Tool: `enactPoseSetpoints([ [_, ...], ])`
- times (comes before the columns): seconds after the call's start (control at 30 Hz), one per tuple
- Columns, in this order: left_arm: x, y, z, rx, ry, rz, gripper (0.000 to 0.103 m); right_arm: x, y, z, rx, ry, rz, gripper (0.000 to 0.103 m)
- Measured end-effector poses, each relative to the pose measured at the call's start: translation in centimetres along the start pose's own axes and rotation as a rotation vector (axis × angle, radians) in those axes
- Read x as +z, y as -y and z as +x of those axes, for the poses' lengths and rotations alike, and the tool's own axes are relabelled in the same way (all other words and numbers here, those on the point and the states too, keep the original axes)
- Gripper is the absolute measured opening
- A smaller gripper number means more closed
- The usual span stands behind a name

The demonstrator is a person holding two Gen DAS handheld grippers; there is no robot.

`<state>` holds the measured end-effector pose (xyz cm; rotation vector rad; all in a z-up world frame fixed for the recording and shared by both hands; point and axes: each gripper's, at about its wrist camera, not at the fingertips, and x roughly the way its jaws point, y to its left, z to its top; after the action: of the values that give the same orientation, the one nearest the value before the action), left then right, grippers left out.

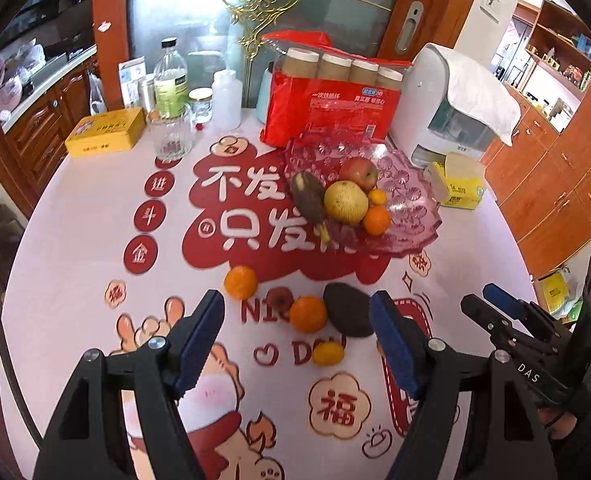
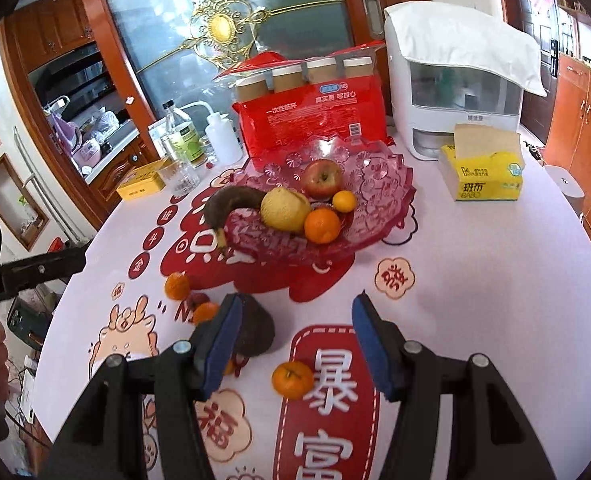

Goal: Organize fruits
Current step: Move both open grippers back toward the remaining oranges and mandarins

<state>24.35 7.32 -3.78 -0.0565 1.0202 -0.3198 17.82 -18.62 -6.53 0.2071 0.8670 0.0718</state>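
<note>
With the pink fruit bowl [image 1: 415, 216] already holding several fruits, both my left tongs [image 1: 297, 344] and right tongs [image 2: 295, 344] hang open and empty; oranges and, perhaps, an avocado [image 1: 347, 314] lie before the bowl.

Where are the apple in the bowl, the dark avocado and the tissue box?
apple [image 2: 322, 178]: right wrist view, middle of its red skin.
avocado [image 1: 348, 314]: left wrist view, middle of its dark body.
tissue box [image 2: 485, 190]: right wrist view, yellow front face.
</note>
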Motion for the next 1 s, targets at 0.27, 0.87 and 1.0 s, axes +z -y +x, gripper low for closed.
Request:
enactPoseSetpoints([
  [0.27, -2.5, -1.1, -0.1, 0.024, -0.080, 0.073, 0.074, -3.4, -1.0, -1.1, 0.009, -0.007, 0.004, 0.058],
  [0.87, -1.9, -3.8, 6.7, 0.084, -0.270, 0.229, 0.075, -9.8, -1.7, 1.1, -0.039, -0.024, 0.010, 0.058],
  [1.0, -0.9, -4.2, 8.5, 0.087, -0.291, 0.248, 0.075, -10.2, -1.6, 1.9, -0.075, -0.033, 0.018, 0.058],
])
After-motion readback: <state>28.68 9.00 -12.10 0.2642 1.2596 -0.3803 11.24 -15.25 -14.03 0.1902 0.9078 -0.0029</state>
